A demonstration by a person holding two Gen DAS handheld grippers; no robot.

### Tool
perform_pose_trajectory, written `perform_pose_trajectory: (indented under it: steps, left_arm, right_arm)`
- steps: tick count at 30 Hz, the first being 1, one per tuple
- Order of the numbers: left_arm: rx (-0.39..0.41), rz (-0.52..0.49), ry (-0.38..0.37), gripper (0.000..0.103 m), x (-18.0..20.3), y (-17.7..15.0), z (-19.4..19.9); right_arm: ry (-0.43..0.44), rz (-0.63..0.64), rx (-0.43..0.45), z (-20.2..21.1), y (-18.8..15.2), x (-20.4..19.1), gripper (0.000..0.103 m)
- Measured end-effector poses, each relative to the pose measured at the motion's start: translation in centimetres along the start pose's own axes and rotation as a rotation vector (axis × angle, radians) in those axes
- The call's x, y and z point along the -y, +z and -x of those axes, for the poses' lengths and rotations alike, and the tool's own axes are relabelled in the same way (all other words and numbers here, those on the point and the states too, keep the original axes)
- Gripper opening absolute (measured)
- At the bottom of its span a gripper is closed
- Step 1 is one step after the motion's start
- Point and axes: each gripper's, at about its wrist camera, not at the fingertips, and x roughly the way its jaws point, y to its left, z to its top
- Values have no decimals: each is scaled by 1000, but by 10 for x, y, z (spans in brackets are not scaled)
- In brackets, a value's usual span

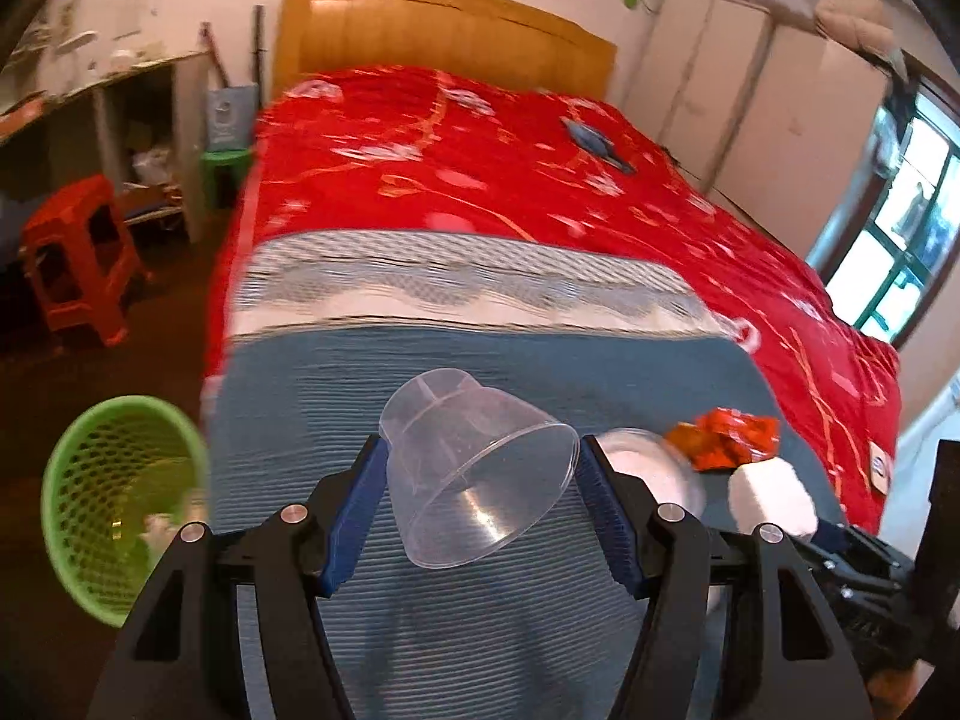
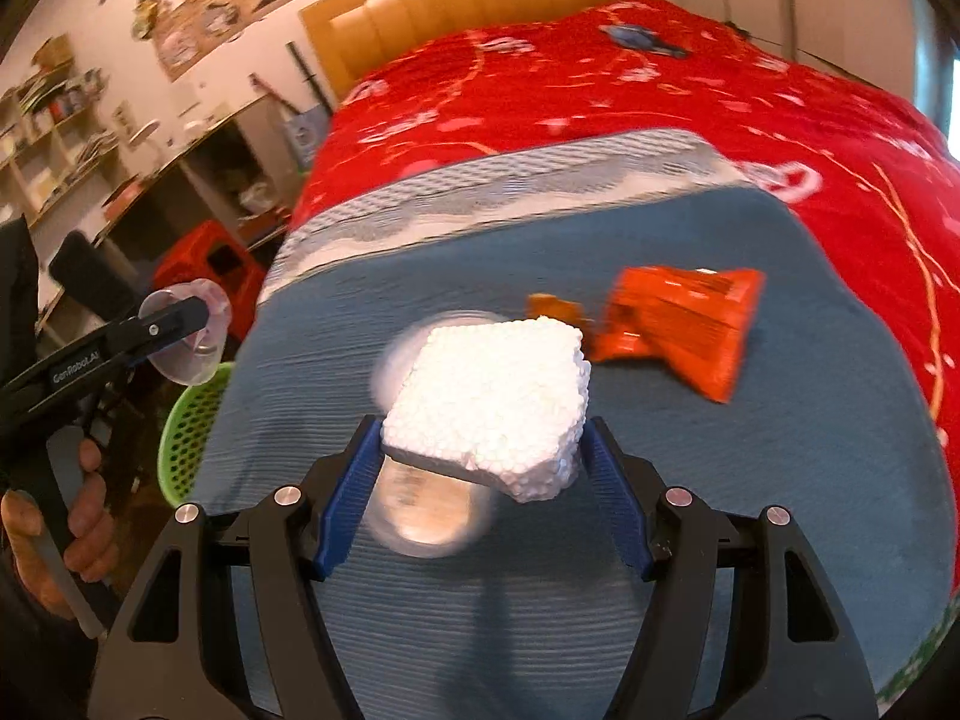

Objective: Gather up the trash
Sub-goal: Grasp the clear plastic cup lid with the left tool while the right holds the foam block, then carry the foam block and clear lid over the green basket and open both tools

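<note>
My left gripper [image 1: 483,450] is shut on a clear plastic cup [image 1: 474,480], which lies tilted between the blue pads above the blue bedspread [image 1: 480,630]. The same cup [image 2: 192,354] shows at the left of the right wrist view, over a green mesh basket [image 2: 192,426]. My right gripper [image 2: 483,438] is shut on a white foam block [image 2: 492,390], held above the bed. Under the block lies a blurred round clear lid [image 2: 426,510]. Farther back to the right, an orange wrapper [image 2: 678,324] rests on the blue cover.
The green basket [image 1: 120,498] stands on the dark floor at the bed's left corner, with some pale scraps inside. A red stool [image 1: 78,252] is farther left. The red quilt [image 1: 510,168] covers the bed up to a wooden headboard [image 1: 444,30]. A person's hand [image 2: 78,510] grips the left handle.
</note>
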Motion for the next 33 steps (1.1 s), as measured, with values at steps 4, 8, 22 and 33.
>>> perform_pose_trajectory:
  steps: [4, 8, 22, 33]
  left_arm:
    - [16, 61, 70, 62, -51, -5, 17]
    - [12, 133, 144, 62, -106, -11, 27]
    - [-81, 303, 301, 64, -245, -39, 12]
    - [-90, 372, 293, 72, -287, -56, 6]
  right_arm:
    - [36, 49, -12, -10, 7, -34, 67]
    - [75, 97, -33, -25, 12, -71, 67]
    - [165, 215, -105, -67, 13, -166, 67]
    - [200, 270, -147, -93, 9, -210, 67]
